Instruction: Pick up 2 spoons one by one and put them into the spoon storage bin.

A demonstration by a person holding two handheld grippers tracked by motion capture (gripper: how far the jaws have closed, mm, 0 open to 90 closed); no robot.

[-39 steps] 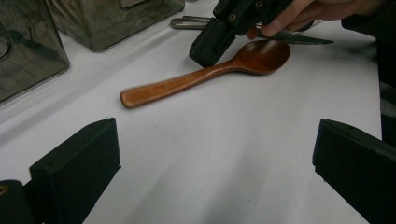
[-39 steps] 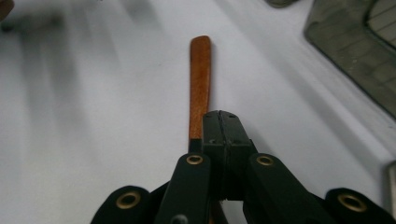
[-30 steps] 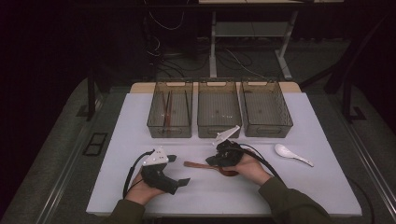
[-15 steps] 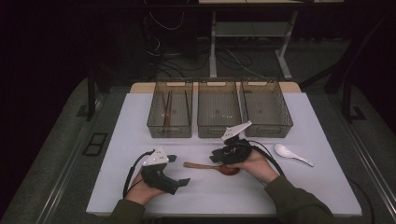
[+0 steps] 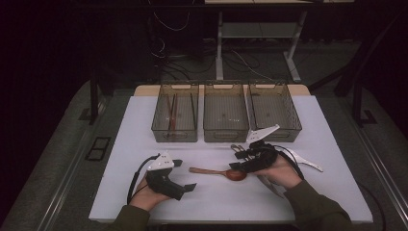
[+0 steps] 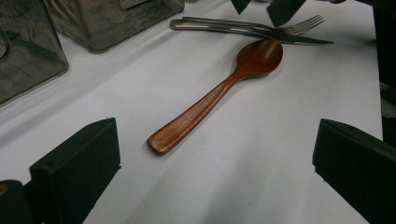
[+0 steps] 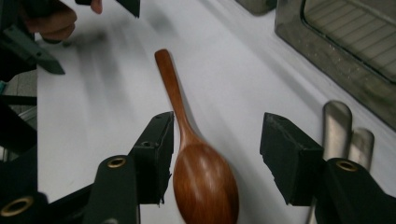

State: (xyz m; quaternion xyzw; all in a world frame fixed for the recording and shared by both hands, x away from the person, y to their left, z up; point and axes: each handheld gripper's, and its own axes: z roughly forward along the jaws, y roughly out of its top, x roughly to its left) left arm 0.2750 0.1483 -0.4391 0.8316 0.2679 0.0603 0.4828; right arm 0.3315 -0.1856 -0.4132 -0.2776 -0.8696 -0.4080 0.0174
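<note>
Basically, the right gripper (image 5: 239, 161) had its jaws apart, having just been opening, with the wooden spoon (image 5: 219, 172) lying flat on the white table (image 5: 120, 139) and its bowl between the jaws, not pinched. In the right gripper view a visible gap showed on both sides of the bowl. Spoon handle pointed to 9 o'clock in the high view, toward the left gripper (image 5: 180, 175), whose jaws also stood wide apart and empty, aimed along the handle.

Three bins sat at 12 o'clock: left bin (image 5: 174, 137) already held something long and brown, possibly wooden utensils; middle bin (image 5: 225, 137) and right bin (image 5: 274, 134) looked bare. A metal fork (image 6: 247, 24) and knife (image 6: 299, 39) lay just beside the spoon bowl. A white spoon (image 5: 308, 163) lay at 3 o'clock of the right hand.

Risks, judged from here:
- Right jaw could clip the spoon bowl while backing off and spin it into the fork.
- Left gripper grabbing the handle tip only: long lever, spoon would tilt or slip.
- A low approach could push the handle instead of straddling it.
</note>
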